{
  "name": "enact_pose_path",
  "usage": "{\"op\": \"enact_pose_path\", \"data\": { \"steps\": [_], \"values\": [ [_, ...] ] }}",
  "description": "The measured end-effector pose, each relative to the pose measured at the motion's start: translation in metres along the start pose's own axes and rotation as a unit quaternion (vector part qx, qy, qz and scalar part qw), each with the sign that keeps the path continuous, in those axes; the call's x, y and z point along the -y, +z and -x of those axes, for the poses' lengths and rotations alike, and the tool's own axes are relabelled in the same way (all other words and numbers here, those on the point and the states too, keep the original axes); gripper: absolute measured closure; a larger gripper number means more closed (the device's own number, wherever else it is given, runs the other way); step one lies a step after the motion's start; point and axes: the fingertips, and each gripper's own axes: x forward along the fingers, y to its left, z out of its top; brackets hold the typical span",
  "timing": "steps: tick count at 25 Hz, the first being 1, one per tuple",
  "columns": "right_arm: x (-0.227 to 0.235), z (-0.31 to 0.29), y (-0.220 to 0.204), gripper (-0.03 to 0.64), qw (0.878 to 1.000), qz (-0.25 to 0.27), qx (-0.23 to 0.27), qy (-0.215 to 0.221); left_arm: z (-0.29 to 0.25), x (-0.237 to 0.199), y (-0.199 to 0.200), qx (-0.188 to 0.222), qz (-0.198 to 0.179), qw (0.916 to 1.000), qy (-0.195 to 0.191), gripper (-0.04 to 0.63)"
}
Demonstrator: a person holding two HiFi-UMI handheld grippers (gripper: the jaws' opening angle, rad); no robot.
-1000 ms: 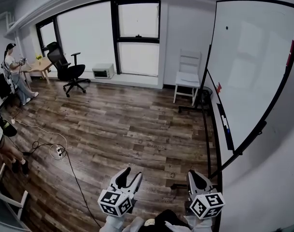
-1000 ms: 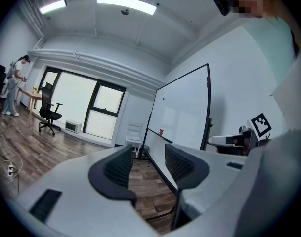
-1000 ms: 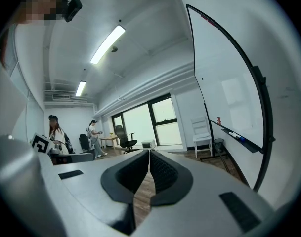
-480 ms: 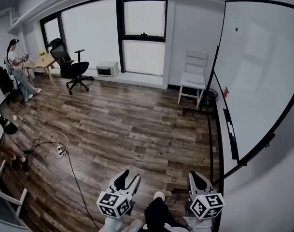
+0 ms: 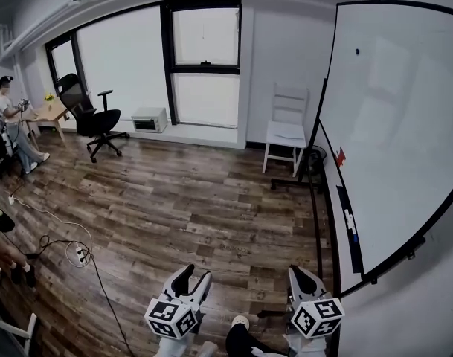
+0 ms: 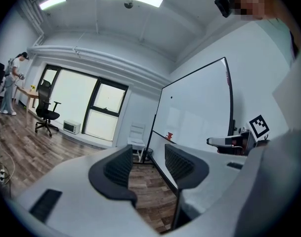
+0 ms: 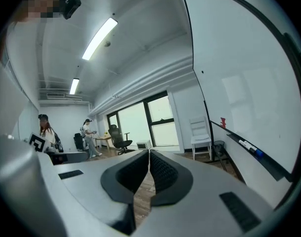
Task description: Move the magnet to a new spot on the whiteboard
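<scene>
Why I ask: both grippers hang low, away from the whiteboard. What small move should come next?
Probably step toward the large white whiteboard and raise the left gripper toward the small black round magnet high on it: its jaws stand apart and empty, while the right gripper is shut, and neither is near the magnet.

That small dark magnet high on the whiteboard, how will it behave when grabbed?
The magnet looks small and round, so probably light but hard to pinch. It clings to the upright whiteboard, so it may slide before releasing.
</scene>
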Motion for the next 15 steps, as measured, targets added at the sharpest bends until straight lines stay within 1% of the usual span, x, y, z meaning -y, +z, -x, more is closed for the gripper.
{"op": "enact_pose_path", "data": {
  "steps": [8,15],
  "values": [
    [0.058,-0.059,0.022,0.584,1.0,0.003,-0.001,-0.019,-0.088,-0.015,0.013,-0.003,0.002,0.9999,-0.015,0.396],
    [0.094,-0.1,0.035,0.584,1.0,-0.002,0.005,-0.028,-0.145,-0.026,0.023,-0.006,-0.002,0.9997,-0.023,0.396]
  ]
}}
